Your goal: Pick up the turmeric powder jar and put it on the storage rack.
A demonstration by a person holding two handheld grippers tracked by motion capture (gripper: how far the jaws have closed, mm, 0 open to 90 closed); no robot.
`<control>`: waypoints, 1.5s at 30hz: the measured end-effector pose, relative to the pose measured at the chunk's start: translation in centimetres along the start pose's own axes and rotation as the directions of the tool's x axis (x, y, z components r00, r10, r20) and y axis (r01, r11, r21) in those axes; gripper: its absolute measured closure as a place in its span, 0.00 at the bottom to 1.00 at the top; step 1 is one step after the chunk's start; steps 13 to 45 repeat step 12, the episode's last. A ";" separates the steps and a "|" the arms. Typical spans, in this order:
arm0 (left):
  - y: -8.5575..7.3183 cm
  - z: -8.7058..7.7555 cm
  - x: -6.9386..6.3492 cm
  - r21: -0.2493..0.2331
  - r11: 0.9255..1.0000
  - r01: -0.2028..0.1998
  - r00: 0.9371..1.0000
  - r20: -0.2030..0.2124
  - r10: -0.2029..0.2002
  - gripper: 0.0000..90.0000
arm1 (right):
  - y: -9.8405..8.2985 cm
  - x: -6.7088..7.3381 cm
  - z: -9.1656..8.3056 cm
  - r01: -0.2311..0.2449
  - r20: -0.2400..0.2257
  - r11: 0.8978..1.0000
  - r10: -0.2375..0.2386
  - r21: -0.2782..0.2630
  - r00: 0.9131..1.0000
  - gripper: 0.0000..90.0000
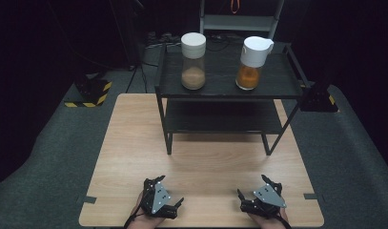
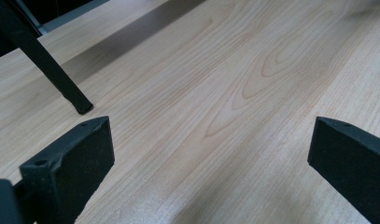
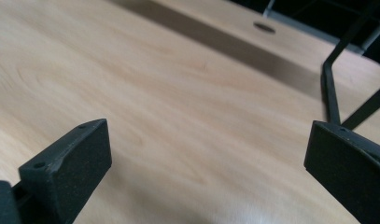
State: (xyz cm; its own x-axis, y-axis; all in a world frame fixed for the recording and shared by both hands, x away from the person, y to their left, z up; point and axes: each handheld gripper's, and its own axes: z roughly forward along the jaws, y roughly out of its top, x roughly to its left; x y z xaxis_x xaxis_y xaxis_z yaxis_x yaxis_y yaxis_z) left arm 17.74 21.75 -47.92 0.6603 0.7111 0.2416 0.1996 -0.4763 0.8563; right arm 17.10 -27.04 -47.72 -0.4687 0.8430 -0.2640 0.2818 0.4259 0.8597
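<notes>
Two jars stand on the top board of a black shelf [image 1: 277,86] at the back of the wooden table [image 1: 134,143]. The left jar [image 1: 193,62] has a flat white lid and tan powder in it. The right jar [image 1: 252,64] has a white spouted lid and orange contents. My left gripper [image 1: 170,190] rests near the front edge at the left, open, with bare wood between its jaws [image 2: 211,140]. My right gripper [image 1: 252,185] rests at the front right, also open on bare wood [image 3: 206,140].
The shelf has a lower board [image 1: 220,119] and thin black legs [image 2: 61,79] [image 3: 330,93] standing on the table ahead of both grippers. A black-and-yellow striped block [image 1: 91,91] lies on the grey floor at the back left. Bare wood stretches between grippers and shelf.
</notes>
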 end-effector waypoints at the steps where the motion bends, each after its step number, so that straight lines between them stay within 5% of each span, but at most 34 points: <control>1: 0.0 0.0 0.0 0.001 1.000 0.000 1.000 0.000 0.000 0.01 | 0.0 0.3 0.0 0.019 0.013 1.000 -0.019 0.005 1.000 0.01; 6: 0.1 0.0 -0.1 0.007 1.000 -0.003 1.000 -0.002 0.003 0.01 | 0.3 0.6 0.1 0.050 0.015 0.999 -0.050 0.021 0.999 0.01; 12: 0.1 0.0 -0.5 0.006 1.000 -0.029 1.000 -0.010 0.029 0.01 | 0.0 0.5 -0.1 0.035 0.013 0.999 -0.035 0.006 0.999 0.01; 45: 0.1 0.0 -0.5 0.006 1.000 -0.029 1.000 -0.010 0.029 0.01 | 0.0 0.5 -0.1 0.035 0.013 0.999 -0.035 0.006 0.999 0.01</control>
